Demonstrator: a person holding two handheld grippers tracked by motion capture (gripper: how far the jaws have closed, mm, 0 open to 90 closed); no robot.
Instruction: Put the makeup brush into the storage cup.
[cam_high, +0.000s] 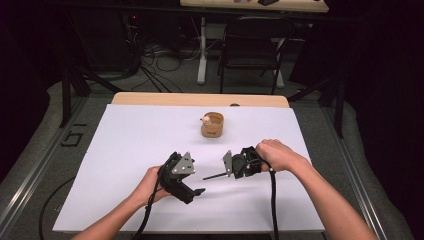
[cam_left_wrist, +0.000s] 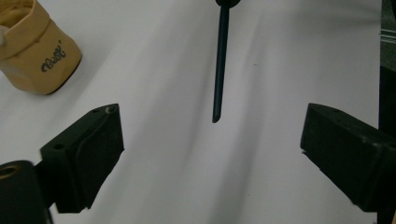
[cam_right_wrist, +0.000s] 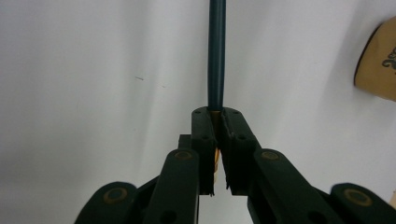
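My right gripper (cam_high: 229, 172) (cam_right_wrist: 218, 116) is shut on the end of a thin dark teal stick (cam_high: 213, 176) (cam_right_wrist: 216, 51), with a bit of orange showing between the pads. The stick points left across the white sheet, toward my left gripper (cam_high: 197, 182) (cam_left_wrist: 210, 154). In the left gripper view the stick (cam_left_wrist: 219, 70) comes down from the top and its tip ends just short of the gap between the wide-apart jaws. That gripper is open with nothing between its fingers. A small tan pouch (cam_high: 212, 125) (cam_left_wrist: 35, 51) (cam_right_wrist: 378, 65) with dark lettering stands farther back.
A white sheet (cam_high: 125, 150) covers the table, and a wooden edge (cam_high: 200, 99) shows at the far side. Beyond it are a black chair (cam_high: 252, 40), a table leg and cables on the floor. Cables trail from both grippers toward the near edge.
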